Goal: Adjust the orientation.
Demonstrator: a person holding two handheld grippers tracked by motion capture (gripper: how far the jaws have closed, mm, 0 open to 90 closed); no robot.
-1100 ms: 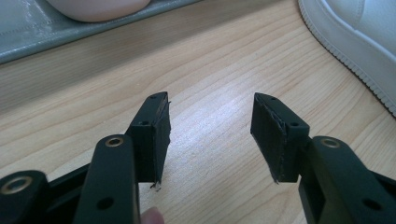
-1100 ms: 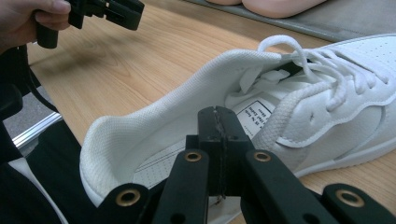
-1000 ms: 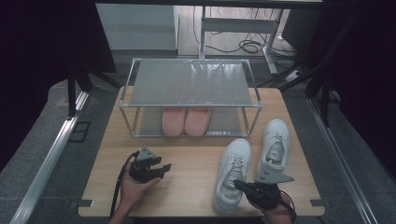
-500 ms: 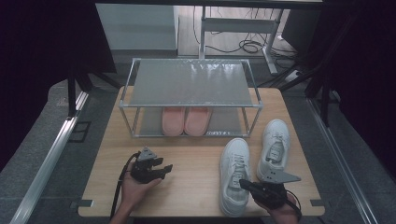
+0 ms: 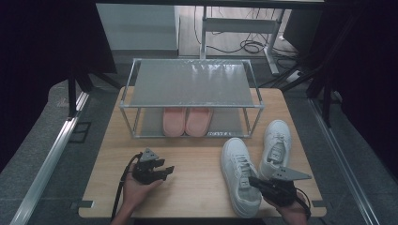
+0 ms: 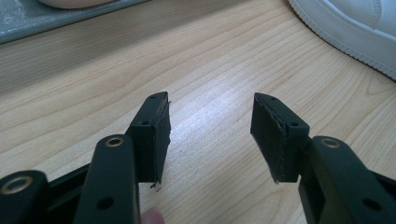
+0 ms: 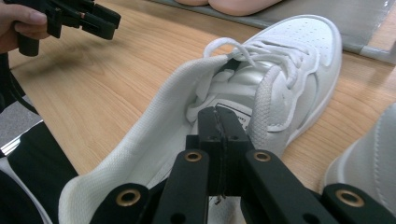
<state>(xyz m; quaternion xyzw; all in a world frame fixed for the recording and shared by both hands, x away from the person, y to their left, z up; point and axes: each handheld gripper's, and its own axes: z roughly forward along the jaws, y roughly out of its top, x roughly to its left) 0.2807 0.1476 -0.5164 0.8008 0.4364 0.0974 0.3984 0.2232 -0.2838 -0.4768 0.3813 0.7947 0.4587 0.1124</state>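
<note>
Two white sneakers lie on the wooden table (image 5: 197,187): one (image 5: 239,173) at front right, the other (image 5: 276,145) just right of it. My right gripper (image 5: 252,179) is shut, and its closed jaws (image 7: 218,112) sit inside the heel opening of the nearer sneaker (image 7: 280,79), with nothing visible between the pads. My left gripper (image 5: 165,167) rests in a hand at front left, jaws open over bare wood (image 6: 210,105) with nothing between them. It also appears at the upper left of the right gripper view (image 7: 113,24).
A metal two-tier shoe rack (image 5: 192,82) stands at the table's back. A pair of pink slippers (image 5: 187,121) sits on its lower shelf. The second sneaker (image 7: 369,158) lies close by on the right of my right gripper. The table's front edge is near both hands.
My right gripper has moved a little to the right, and the heel of the nearer sneaker has swung right with it. The left gripper has stayed put.
</note>
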